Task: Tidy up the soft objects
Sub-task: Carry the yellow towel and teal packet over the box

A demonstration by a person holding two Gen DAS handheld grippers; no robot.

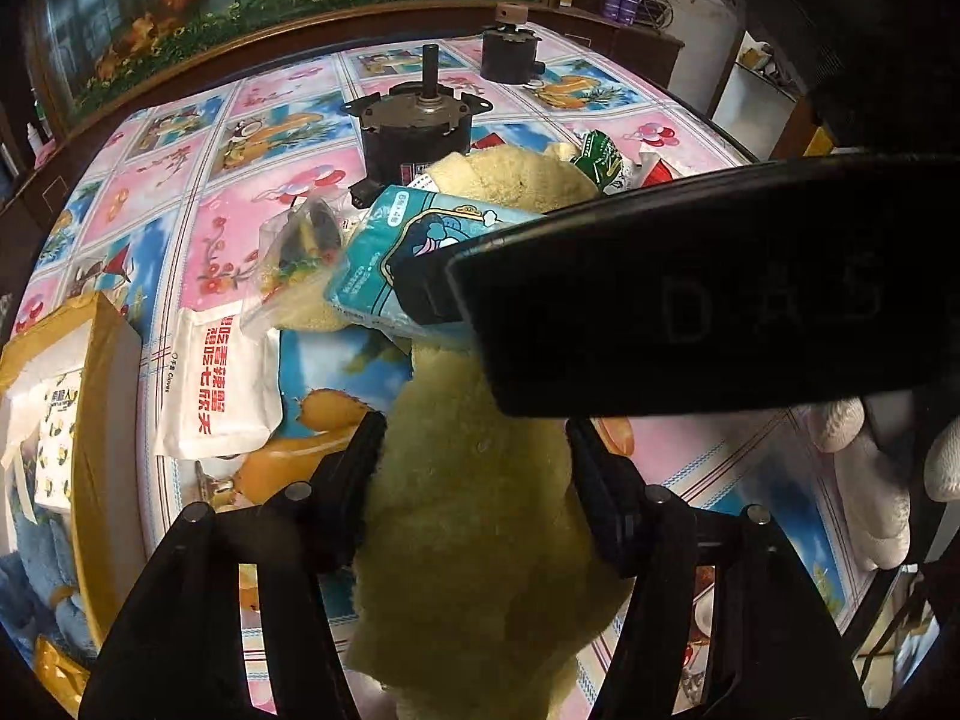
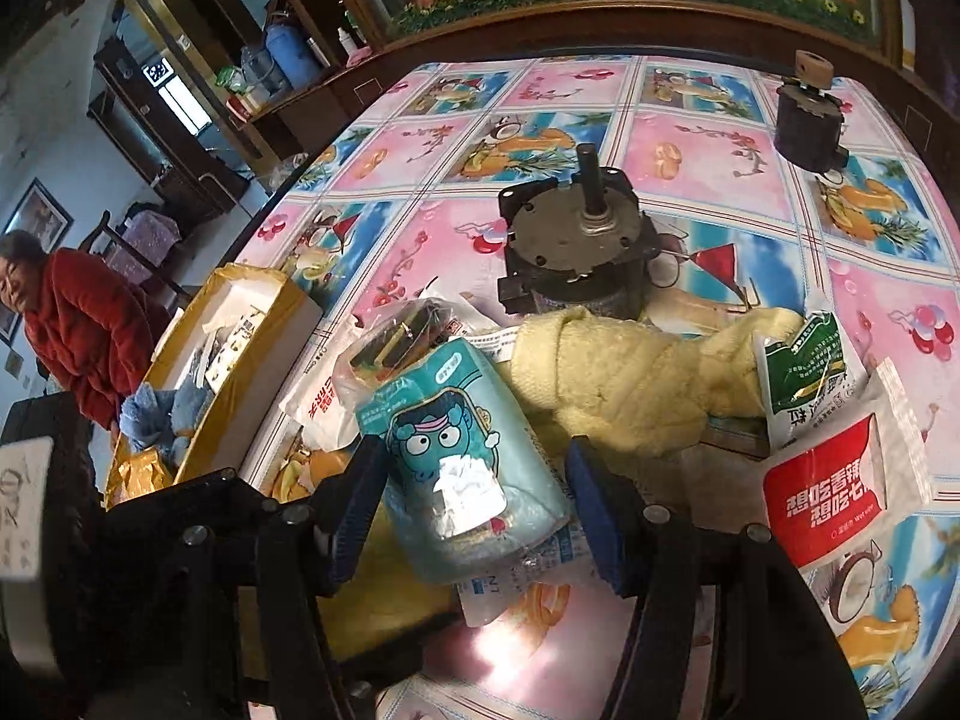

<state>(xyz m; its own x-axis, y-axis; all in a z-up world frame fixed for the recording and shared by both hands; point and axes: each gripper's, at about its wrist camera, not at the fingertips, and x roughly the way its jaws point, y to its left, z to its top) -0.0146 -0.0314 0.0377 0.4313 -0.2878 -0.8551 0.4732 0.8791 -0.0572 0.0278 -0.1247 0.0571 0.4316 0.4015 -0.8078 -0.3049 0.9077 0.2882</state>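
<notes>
The left gripper (image 1: 474,462) stands open astride the yellow towel (image 1: 474,540), which lies rumpled on the worktop (image 1: 252,120); its fingers (image 1: 360,456) flank the cloth without visibly pinching it. The right gripper (image 2: 474,504) is likewise open, its blue-padded fingers (image 2: 591,516) on either side of the teal tissue pack (image 2: 456,468), which rests on the towel; no pad clearly presses the pack.

The step in hand looks like picking up the pack for the cardboard box (image 2: 258,360), where a blue plush (image 2: 156,414) already lies. To do it well, the right gripper should centre on the pack's middle, close gently so the soft wrapper is not crushed, and lift straight up. The left should hold the towel down, or stay clear, so it is not dragged toward the motor (image 2: 570,258).
</notes>
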